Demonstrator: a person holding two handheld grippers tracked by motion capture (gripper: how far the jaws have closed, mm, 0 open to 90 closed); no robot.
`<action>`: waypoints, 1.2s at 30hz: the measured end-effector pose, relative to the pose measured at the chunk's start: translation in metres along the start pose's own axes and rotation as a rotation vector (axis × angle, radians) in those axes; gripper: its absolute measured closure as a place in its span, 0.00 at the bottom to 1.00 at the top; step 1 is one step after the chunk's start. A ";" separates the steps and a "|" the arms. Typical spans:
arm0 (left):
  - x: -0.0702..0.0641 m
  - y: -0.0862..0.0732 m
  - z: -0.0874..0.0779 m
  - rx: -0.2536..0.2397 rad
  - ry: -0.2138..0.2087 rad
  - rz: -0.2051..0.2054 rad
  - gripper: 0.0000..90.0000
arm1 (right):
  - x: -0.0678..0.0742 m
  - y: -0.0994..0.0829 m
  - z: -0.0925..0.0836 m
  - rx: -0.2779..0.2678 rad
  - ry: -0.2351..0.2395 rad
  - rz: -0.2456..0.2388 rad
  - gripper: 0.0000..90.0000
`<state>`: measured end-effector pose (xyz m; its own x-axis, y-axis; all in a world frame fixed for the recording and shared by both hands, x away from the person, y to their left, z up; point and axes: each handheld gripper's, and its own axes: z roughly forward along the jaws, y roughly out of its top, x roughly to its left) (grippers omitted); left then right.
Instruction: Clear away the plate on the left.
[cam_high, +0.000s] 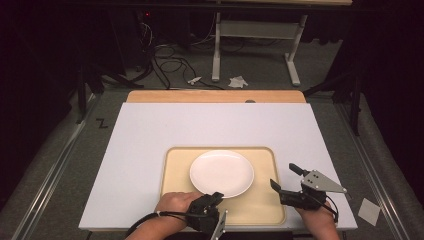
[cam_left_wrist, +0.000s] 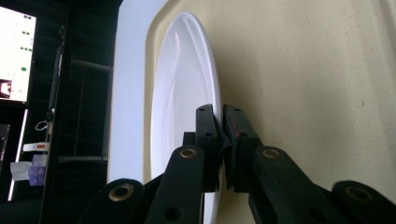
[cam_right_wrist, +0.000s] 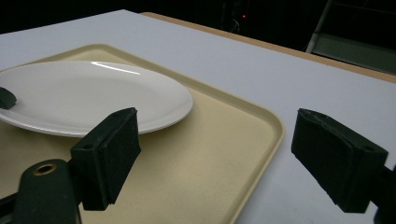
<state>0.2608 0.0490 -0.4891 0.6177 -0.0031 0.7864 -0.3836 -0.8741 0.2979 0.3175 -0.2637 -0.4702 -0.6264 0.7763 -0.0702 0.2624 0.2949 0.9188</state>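
Left gripper (cam_left_wrist: 219, 140) jaws clamped on near rim of round white ceramic plate (cam_high: 221, 173); thin hold, likely to slip on lifting. Right gripper (cam_high: 290, 177) jaws wide, gaping over beige plastic tray (cam_high: 260, 205), liable to knock its right edge.

1. In the left gripper view, we lose the lower rim of the white plate (cam_left_wrist: 180, 93) behind the black jaws, so we cannot see the contact itself.
2. In the high view, both forearms are cut off by the bottom edge, and the left gripper (cam_high: 216, 197) is partly cropped there.
3. In the right gripper view, the plate's left side runs past the frame edge.
4. The small scraps on the floor (cam_high: 238, 81) are too small for us to identify.
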 end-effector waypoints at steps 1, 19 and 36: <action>0.000 0.000 0.000 -0.003 -0.001 -0.002 0.95 | 0.000 0.000 0.000 0.000 0.001 0.000 0.18; -0.008 -0.001 0.003 -0.007 -0.076 -0.023 0.95 | 0.000 0.001 -0.001 0.000 0.002 0.002 0.18; -0.011 -0.002 0.008 -0.019 -0.162 -0.069 0.90 | 0.001 0.000 0.000 -0.001 0.006 0.001 0.18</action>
<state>0.2604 0.0466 -0.5029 0.7452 -0.0228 0.6665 -0.3483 -0.8656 0.3598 0.3173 -0.2631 -0.4701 -0.6304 0.7734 -0.0676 0.2623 0.2941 0.9191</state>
